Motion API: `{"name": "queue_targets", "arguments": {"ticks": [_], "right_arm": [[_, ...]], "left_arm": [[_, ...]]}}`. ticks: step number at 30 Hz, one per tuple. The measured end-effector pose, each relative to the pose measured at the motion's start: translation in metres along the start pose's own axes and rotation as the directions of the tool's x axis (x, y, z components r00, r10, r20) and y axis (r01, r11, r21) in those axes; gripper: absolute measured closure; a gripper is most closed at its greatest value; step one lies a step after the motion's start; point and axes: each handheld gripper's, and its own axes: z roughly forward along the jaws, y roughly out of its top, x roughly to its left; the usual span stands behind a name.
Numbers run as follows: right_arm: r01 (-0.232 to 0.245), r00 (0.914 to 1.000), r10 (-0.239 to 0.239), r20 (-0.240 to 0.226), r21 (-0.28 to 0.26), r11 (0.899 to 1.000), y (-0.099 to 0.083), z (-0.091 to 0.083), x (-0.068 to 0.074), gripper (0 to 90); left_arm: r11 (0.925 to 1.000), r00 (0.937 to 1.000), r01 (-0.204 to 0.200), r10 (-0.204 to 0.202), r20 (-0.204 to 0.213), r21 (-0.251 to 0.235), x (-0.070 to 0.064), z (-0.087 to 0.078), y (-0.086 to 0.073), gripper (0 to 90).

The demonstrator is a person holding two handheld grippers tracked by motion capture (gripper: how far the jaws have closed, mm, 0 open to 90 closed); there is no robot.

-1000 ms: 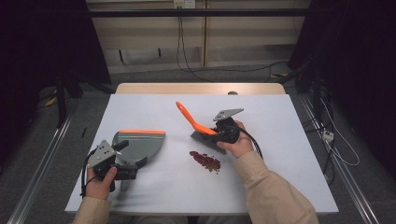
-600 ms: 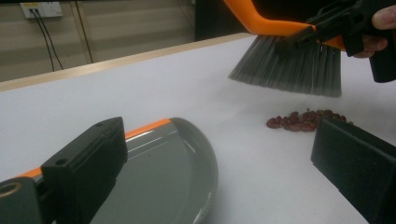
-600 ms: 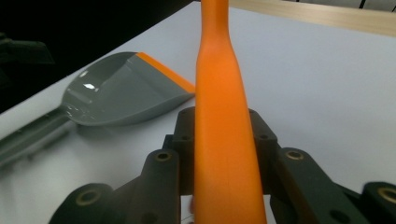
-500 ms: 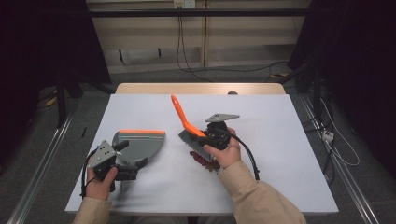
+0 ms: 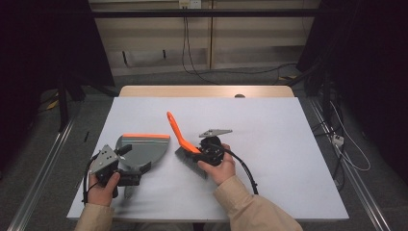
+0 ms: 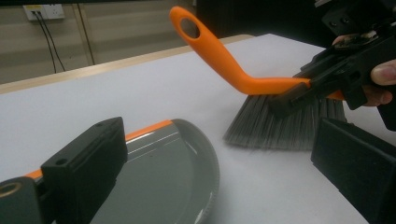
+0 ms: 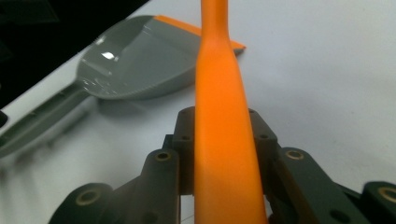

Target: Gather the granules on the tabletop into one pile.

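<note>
Room: dim, with cables hanging down the far wall and a white wall socket [image 6: 42, 11] seen from the left gripper view.
Table: white-topped table [image 5: 288, 139] with a wooden far edge.
Writing: none readable.
Brush: orange-handled hand brush with grey bristles [image 5: 182, 139], bristles down on the table just right of the pan.
Right hand-held gripper [image 5: 206, 150]: clamped on the brush handle; the right gripper view confirms the jaws pressed against both sides.
Dustpan: grey plastic dustpan with an orange lip [image 5: 142, 149], flat on the table.
Left hand-held gripper [image 5: 124, 172]: at the dustpan's handle; whether it grips, I cannot tell.
</note>
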Motion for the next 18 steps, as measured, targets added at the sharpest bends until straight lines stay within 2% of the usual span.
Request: {"name": "queue_targets", "arguments": {"ticks": [9, 13, 18], "right_arm": [[-0.068, 0.9967, 0.068, 0.044, 0.0, 0.998, -0.006, -0.01, -0.015, 71.3], [-0.119, 0.9921, 0.119, 0.038, -0.023, 0.993, -0.011, -0.018, -0.024, 71.3], [-0.131, 0.9892, 0.132, 0.064, -0.027, 0.991, -0.015, -0.028, -0.03, 71.3]], "left_arm": [[1.0, 1.0, -0.002, 0.002, 0.0, 0.0, 0.0, 0.0, 0.0, 3.4], [1.0, 1.0, -0.003, 0.003, 0.001, -0.001, -0.001, 0.0, 0.0, 3.4], [1.0, 1.0, 0.0, 0.0, 0.002, 0.001, -0.001, 0.001, 0.0, 3.4]]}}
